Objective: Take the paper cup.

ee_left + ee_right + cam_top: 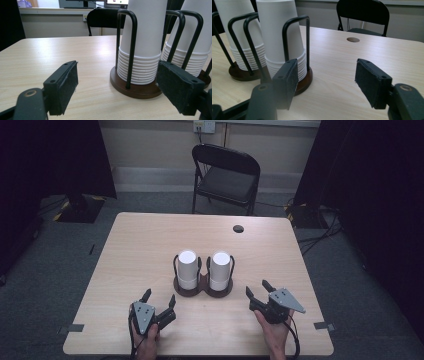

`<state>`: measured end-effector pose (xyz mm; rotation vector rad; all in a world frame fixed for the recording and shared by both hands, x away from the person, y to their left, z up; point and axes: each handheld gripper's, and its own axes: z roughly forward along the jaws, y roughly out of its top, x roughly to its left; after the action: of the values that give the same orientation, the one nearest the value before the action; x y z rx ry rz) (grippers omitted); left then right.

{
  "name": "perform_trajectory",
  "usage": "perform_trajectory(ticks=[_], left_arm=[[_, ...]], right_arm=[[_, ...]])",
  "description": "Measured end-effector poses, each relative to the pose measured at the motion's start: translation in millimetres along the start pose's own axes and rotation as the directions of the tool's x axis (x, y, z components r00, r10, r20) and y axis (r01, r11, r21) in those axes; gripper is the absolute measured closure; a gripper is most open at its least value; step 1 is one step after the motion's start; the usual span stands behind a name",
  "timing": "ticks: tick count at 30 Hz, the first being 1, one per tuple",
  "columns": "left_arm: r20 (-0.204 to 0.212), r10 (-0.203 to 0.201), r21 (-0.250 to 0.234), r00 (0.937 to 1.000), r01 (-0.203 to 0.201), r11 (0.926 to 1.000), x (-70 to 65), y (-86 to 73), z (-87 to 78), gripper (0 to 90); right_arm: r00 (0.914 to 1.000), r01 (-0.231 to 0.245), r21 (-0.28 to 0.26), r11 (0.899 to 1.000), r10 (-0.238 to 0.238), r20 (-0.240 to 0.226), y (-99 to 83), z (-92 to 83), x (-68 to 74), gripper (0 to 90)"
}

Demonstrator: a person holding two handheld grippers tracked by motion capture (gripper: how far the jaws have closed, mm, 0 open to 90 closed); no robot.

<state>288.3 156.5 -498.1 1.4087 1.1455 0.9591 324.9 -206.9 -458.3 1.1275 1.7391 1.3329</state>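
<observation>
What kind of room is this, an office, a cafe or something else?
Probably a lab or studio set up for recording, not a cafe. A lone wooden table stands on grey carpet, flanked by black curtains; cables trail across the floor, and a folding chair sits behind it.

The table [62, 57] is pale wood-grain laminate, smooth with a soft sheen. Just ahead of each tool, the stacked cups [143, 37] look like matt white paper with ribbed rims. Their holders [298, 86] have dark glossy wooden bases and smooth black metal hoops [131, 45]. The tool pads [372, 80] are rough, matt black foam.
</observation>
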Motion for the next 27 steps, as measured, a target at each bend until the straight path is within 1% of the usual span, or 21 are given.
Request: perform_trajectory(ticks=[2, 4, 7, 9, 11, 12, 14, 16, 19, 20, 21, 22, 23, 25, 27], left_arm=[[0.000, -0.001, -0.001, 1.0000, 0.001, 1.0000, 0.2, 0.0, 0.0, 17.9], [-0.002, -0.003, -0.004, 1.0000, 0.003, 1.0000, 0.4, -0.1, -0.3, 17.9], [-0.002, -0.003, -0.005, 1.0000, 0.003, 1.0000, 0.4, -0.1, -0.4, 17.9], [-0.002, -0.003, -0.004, 1.0000, 0.003, 1.0000, 0.4, -0.1, -0.3, 17.9], [-0.002, -0.002, -0.005, 1.0000, 0.002, 1.0000, 0.5, -0.1, -0.4, 17.9], [-0.003, 0.000, -0.005, 1.0000, 0.000, 1.0000, 0.3, -0.1, -0.4, 17.9], [-0.004, 0.000, -0.005, 1.0000, 0.000, 1.0000, 0.2, -0.1, -0.4, 17.9], [-0.004, 0.001, -0.004, 1.0000, -0.001, 1.0000, 0.2, -0.1, -0.4, 17.9], [-0.003, -0.003, -0.005, 1.0000, 0.003, 1.0000, 0.4, -0.2, -0.4, 17.9], [-0.003, -0.004, -0.005, 1.0000, 0.004, 1.0000, 0.5, -0.2, -0.4, 17.9], [-0.002, -0.005, -0.005, 1.0000, 0.005, 1.0000, 0.6, -0.2, -0.4, 17.9], [-0.002, -0.005, -0.005, 1.0000, 0.005, 1.0000, 0.6, -0.2, -0.4, 17.9], [-0.002, -0.004, -0.005, 1.0000, 0.004, 1.0000, 0.4, -0.2, -0.5, 17.9], [-0.001, -0.003, -0.005, 1.0000, 0.003, 1.0000, 0.4, -0.2, -0.5, 17.9], [-0.002, -0.004, -0.005, 1.0000, 0.004, 1.0000, 0.5, -0.2, -0.4, 17.9]], right_arm=[[1.0000, 0.005, -0.001, 1.000, -0.005, -0.008, 2.2, 1.9, 1.2, 35.2], [0.9996, 0.009, -0.005, 1.000, -0.009, -0.027, 5.8, 4.3, 3.5, 35.3], [0.9993, 0.015, -0.007, 1.000, -0.015, -0.035, 8.1, 6.3, 5.3, 35.6], [0.9980, 0.030, -0.013, 0.999, -0.031, -0.055, 12.3, 9.1, 8.4, 37.0], [0.9977, 0.033, -0.013, 0.999, -0.033, -0.058, 14.0, 9.8, 9.6, 37.0], [0.9965, 0.041, -0.017, 0.999, -0.042, -0.072, 17.8, 11.3, 11.8, 37.3], [0.9950, 0.049, -0.023, 0.999, -0.051, -0.086, 22.2, 12.4, 14.7, 37.7], [0.9942, 0.056, -0.027, 0.998, -0.058, -0.090, 24.4, 13.3, 16.4, 38.1], [0.9902, 0.067, -0.037, 0.997, -0.071, -0.120, 32.7, 18.0, 22.8, 39.0], [0.9902, 0.067, -0.037, 0.997, -0.071, -0.120, 32.7, 18.0, 22.8, 39.0], [0.9879, 0.071, -0.042, 0.997, -0.077, -0.135, 37.2, 21.8, 26.3, 39.1], [0.9879, 0.071, -0.042, 0.997, -0.077, -0.135, 37.2, 21.8, 26.3, 39.1], [0.9856, 0.079, -0.046, 0.996, -0.085, -0.146, 40.7, 24.6, 28.8, 39.2], [0.9851, 0.084, -0.047, 0.995, -0.090, -0.146, 43.0, 25.5, 30.2, 39.5], [0.9824, 0.086, -0.067, 0.994, -0.096, -0.160, 51.3, 27.7, 32.7, 39.9]])
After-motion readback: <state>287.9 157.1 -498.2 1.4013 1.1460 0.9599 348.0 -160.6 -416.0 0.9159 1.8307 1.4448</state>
